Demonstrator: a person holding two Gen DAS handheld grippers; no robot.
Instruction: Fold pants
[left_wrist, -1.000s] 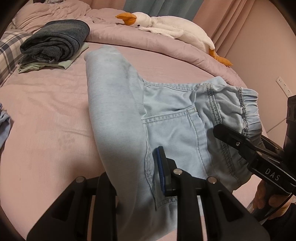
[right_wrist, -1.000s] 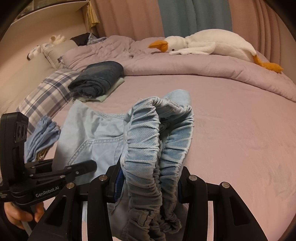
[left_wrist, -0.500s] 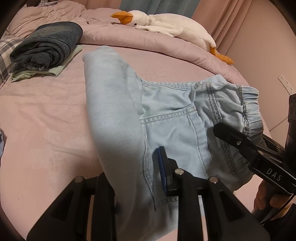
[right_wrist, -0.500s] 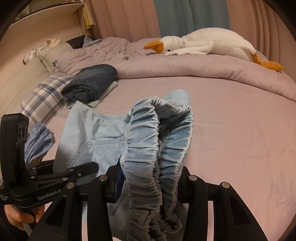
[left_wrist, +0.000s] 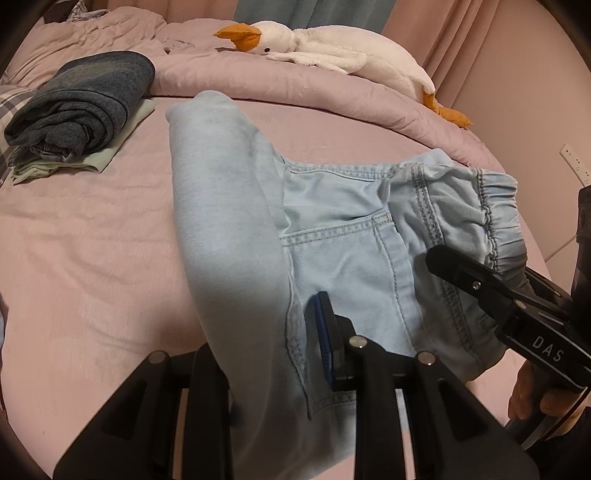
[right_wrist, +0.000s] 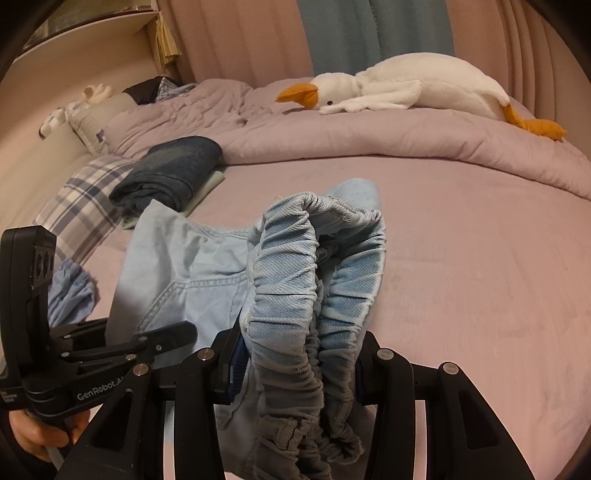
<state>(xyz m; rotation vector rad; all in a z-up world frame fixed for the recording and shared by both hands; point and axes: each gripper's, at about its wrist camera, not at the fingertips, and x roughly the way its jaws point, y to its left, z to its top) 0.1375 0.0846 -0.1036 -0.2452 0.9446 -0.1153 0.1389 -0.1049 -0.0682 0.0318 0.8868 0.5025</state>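
Light blue denim pants (left_wrist: 332, 236) are held above the pink bed, a folded leg draped toward the far side. My left gripper (left_wrist: 266, 354) is shut on the leg and seat fabric near a back pocket. My right gripper (right_wrist: 295, 354) is shut on the bunched elastic waistband (right_wrist: 317, 273). In the left wrist view the right gripper (left_wrist: 480, 284) is at the right, at the waistband. In the right wrist view the left gripper (right_wrist: 155, 339) is at the lower left, at the pants' edge.
A stack of folded dark jeans on a pale green garment (left_wrist: 77, 110) lies at the far left of the bed (left_wrist: 74, 258). A white goose plush (left_wrist: 332, 51) lies on the rolled duvet behind. A plaid pillow (right_wrist: 81, 199) and a crumpled blue cloth (right_wrist: 70, 291) are at the left.
Both grippers have carried the pants a little toward the far side of the bed and the folded stack. Both grips are unchanged.
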